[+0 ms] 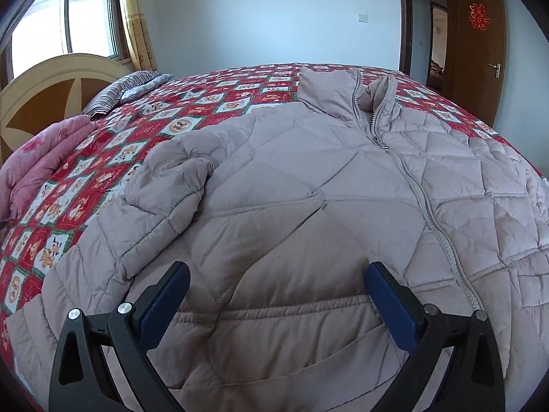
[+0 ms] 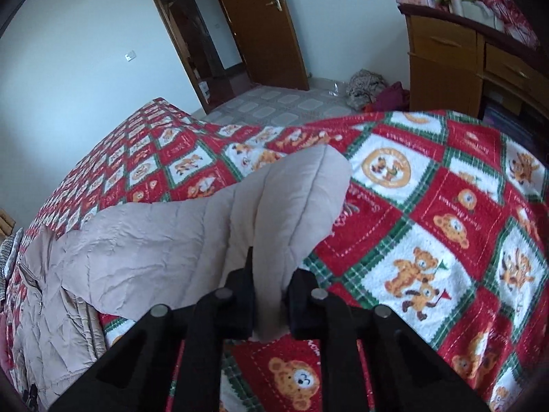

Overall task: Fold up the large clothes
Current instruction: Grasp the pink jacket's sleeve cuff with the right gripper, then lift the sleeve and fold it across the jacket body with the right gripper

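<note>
Partly cropped jacket (image 1: 308, 178), left tool (image 1: 276, 274) spread above it, right tool (image 2: 269, 295) pinching sleeve (image 2: 291, 199), pads hidden

A bedroom in a home.

A bed (image 1: 223, 103) fills most of both views, spread with a red, white and green teddy-bear blanket (image 2: 429, 223); it has a curved wooden headboard (image 1: 51, 92), a striped pillow (image 1: 127, 89) and a folded pink quilt (image 1: 37, 164) at the head end. A window (image 1: 79, 17) with a yellow curtain (image 1: 137, 24) sits behind the headboard. A brown wooden door (image 1: 480, 44) bearing a red paper ornament (image 1: 477, 16) stands open. A wooden drawer unit (image 2: 456, 58) against the wall carries boxes and wrapped goods, and a heap of clothes (image 2: 374, 91) lies on the tiled floor (image 2: 274, 103) beside it.
</note>
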A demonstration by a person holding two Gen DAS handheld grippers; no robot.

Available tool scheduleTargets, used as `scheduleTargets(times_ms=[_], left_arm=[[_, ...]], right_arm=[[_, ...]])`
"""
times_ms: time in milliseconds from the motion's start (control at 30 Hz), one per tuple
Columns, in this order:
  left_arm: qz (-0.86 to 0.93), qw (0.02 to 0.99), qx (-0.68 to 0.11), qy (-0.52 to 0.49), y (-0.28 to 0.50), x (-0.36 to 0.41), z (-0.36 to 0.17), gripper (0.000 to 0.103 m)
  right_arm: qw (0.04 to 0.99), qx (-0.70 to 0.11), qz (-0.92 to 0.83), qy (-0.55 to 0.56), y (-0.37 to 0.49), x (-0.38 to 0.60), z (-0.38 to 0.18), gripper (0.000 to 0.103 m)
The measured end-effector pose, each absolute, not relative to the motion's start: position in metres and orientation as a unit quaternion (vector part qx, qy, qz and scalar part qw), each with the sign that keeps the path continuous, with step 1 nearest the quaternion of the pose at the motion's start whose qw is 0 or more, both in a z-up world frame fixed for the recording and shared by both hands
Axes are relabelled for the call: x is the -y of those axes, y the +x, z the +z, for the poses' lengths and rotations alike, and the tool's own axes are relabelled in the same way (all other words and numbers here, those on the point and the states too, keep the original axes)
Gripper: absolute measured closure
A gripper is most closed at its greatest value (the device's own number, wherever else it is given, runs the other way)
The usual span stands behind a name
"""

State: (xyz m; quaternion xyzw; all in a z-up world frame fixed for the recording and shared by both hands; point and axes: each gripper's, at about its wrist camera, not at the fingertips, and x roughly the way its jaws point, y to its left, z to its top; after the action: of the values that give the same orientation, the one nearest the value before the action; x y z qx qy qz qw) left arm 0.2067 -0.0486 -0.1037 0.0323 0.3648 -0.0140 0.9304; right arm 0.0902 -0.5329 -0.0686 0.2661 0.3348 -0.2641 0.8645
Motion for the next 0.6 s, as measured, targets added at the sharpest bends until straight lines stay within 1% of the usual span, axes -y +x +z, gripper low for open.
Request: scheduleTargets(times_ms=[133,367,467,600], left_arm=[[-0.015,0.937,-0.347,0.016,0.199,0.044,-0.095,0.001],[-0.023,0.947,-0.322,-0.001,0.191,0.033,-0.074,0.001],[-0.024,0.947,-0.321,-0.007,0.191,0.025,-0.072,0.001],[-0.027,0.947,-0.320,-0.018,0.187,0.014,-0.072,0.001]], right_arm=[[0.895,-0.306,-0.255,0.203,0.101,0.508,-0.024,0.088],[0.942,-0.250,-0.212,0.069,0.126,0.433,0.055,0.088],[0.954,-0.236,-0.185,0.017,0.139,0.394,0.073,0.088],[0.963,-0.226,-0.142,-0.023,0.151,0.345,0.086,0.088]])
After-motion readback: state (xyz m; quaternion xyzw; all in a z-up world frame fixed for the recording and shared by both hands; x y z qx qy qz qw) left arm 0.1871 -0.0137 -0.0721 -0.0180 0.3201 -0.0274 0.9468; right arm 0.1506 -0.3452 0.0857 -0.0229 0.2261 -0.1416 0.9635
